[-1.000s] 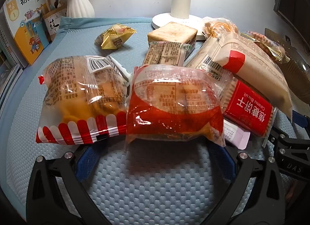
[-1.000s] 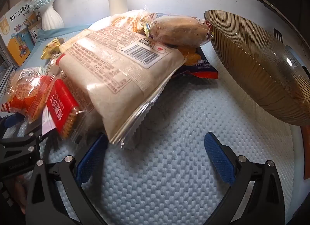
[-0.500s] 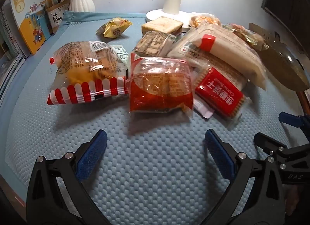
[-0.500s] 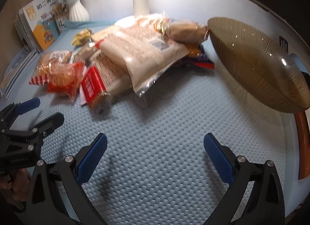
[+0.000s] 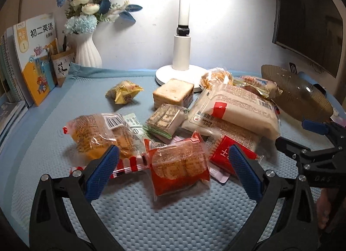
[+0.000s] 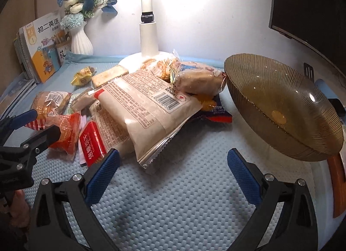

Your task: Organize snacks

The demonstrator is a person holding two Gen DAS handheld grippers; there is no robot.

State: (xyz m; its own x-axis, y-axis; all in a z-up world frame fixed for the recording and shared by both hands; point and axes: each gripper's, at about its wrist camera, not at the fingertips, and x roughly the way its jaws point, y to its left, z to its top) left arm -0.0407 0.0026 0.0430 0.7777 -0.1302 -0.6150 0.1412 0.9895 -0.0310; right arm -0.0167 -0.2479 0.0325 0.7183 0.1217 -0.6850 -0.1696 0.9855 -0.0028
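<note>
Between the spread jaws of the left gripper [image 5: 170, 173]: red-and-clear crinkly biscuit packet [image 5: 180, 167], ungrasped. Right gripper [image 6: 173, 172] likewise agape, empty. Beyond, large beige bar-coded bag [image 6: 149, 108]; farther right, ribbed amber glass bowl [image 6: 302, 140]. Risk: slippery film sliding out of a shallow pinch.

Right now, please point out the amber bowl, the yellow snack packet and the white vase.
amber bowl [image 6: 279, 108], right wrist view, inner wall.
yellow snack packet [image 5: 124, 93], left wrist view, centre of wrapper.
white vase [image 5: 87, 53], left wrist view, ribbed body.
</note>
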